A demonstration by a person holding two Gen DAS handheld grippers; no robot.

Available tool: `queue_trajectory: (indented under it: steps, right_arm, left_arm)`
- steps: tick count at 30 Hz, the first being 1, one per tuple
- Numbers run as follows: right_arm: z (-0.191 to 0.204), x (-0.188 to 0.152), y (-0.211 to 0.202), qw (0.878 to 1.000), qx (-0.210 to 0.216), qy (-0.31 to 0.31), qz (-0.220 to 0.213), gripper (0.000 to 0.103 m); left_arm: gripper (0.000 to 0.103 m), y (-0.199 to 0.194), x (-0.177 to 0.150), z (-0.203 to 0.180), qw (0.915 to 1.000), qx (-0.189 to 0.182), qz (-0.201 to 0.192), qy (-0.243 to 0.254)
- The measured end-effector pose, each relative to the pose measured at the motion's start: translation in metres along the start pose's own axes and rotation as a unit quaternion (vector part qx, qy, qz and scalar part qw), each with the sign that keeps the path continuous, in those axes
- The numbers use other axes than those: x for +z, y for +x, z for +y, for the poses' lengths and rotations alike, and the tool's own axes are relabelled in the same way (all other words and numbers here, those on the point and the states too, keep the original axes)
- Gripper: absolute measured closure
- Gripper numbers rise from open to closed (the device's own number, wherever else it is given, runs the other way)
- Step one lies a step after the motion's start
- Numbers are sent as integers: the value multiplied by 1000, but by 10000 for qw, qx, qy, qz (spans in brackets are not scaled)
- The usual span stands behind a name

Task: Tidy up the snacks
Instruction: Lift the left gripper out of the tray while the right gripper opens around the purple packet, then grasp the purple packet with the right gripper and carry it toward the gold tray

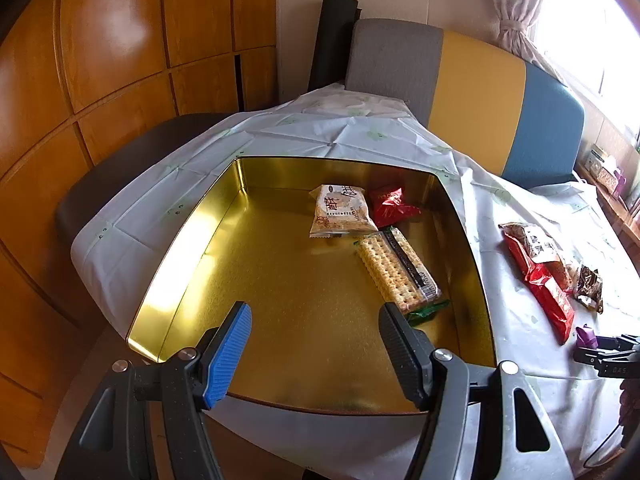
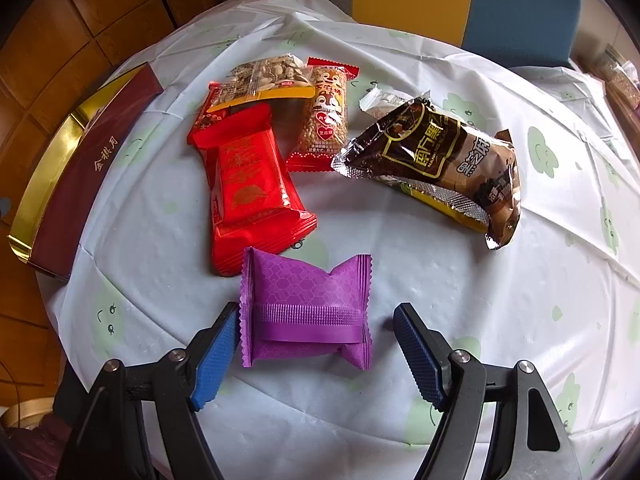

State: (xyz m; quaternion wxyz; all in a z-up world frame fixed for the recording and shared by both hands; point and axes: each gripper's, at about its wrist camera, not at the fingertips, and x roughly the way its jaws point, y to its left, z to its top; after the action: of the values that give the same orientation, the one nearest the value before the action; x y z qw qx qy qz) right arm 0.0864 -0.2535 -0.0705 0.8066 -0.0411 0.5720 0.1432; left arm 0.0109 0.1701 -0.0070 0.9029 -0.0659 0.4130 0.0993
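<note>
over the white tablecloth (image 2: 400, 248), my right gripper (image 2: 316, 344) stands spread around the purple foil snack packet (image 2: 306, 312), ready to pinch it for the gold tin box (image 1: 192, 240).

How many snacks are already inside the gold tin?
3 clearly. A white packet and a red packet lie at the far side of the gold tin, a cracker pack near its right wall. Green wrapper may be separate.

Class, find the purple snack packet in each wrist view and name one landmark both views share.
Left wrist view: purple packet at far right edge, only partly visible.
Right wrist view: purple packet low centre, between the open claw's fingers.
Shared landmark: gold tin.
</note>
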Motion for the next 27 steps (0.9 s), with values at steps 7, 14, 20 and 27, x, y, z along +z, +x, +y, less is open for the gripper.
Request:
queue_trajectory:
  steps: [7,14,20,27]
  right_arm:
    - [0,4,-4,10000,63,61,-39,26]
    - [10,2,-4,9999,39,-74,-93,52]
    - [35,2,-15,9989,72,-378,-262,54]
    - [91,25,-41,9927,613,-821,-629,54]
  left_arm:
    - [36,-4,-1,5,10000,-38,-26,-77]
    - [36,-7,-3,8,9999,-68,-66,-105]
    - [36,-9,-2,13,9997,-2,-125,-191]
    - [36,-10,-2,27,9992,114,-146,-360]
